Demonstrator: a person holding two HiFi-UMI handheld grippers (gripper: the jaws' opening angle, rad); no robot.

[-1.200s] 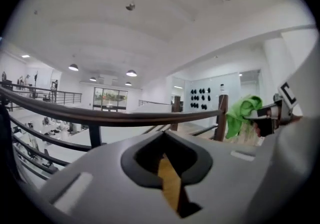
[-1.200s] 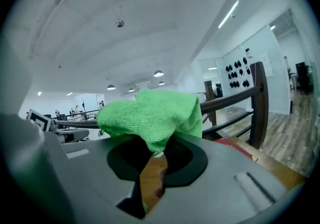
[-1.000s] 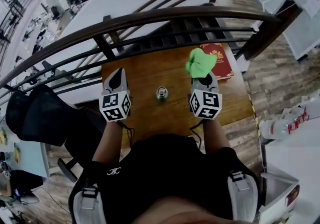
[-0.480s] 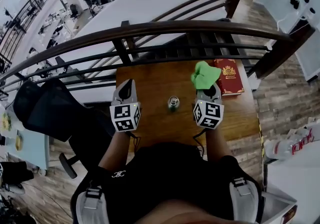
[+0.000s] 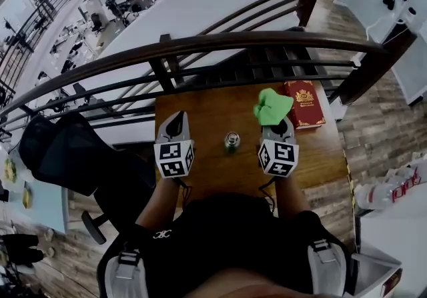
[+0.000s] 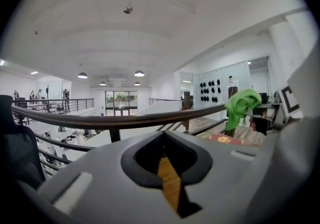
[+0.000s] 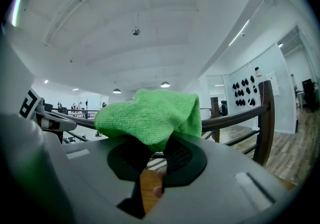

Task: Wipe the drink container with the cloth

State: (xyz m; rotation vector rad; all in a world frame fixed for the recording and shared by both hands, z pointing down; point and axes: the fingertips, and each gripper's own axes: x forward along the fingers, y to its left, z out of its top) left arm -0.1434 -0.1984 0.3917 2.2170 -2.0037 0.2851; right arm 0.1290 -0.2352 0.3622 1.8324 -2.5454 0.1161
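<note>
The drink container (image 5: 231, 141), a small metal can seen from above, stands upright on the wooden table (image 5: 207, 107) between my two grippers. My left gripper (image 5: 176, 121) hovers to its left, shut, with nothing in it (image 6: 167, 164). To the can's right, my right gripper (image 5: 276, 123) is shut on a bright green cloth (image 5: 271, 106). The cloth bunches up over the jaws (image 7: 150, 115) and shows in the left gripper view too (image 6: 241, 103). Neither gripper touches the can.
A red book (image 5: 304, 103) lies at the table's far right corner, just past the cloth. A dark curved railing (image 5: 220, 43) runs along the table's far edge. A black office chair (image 5: 63, 157) stands left of the table.
My right gripper, holding the cloth, has drifted slightly left toward the can. The left gripper has hardly moved. The head view has shifted a little.
</note>
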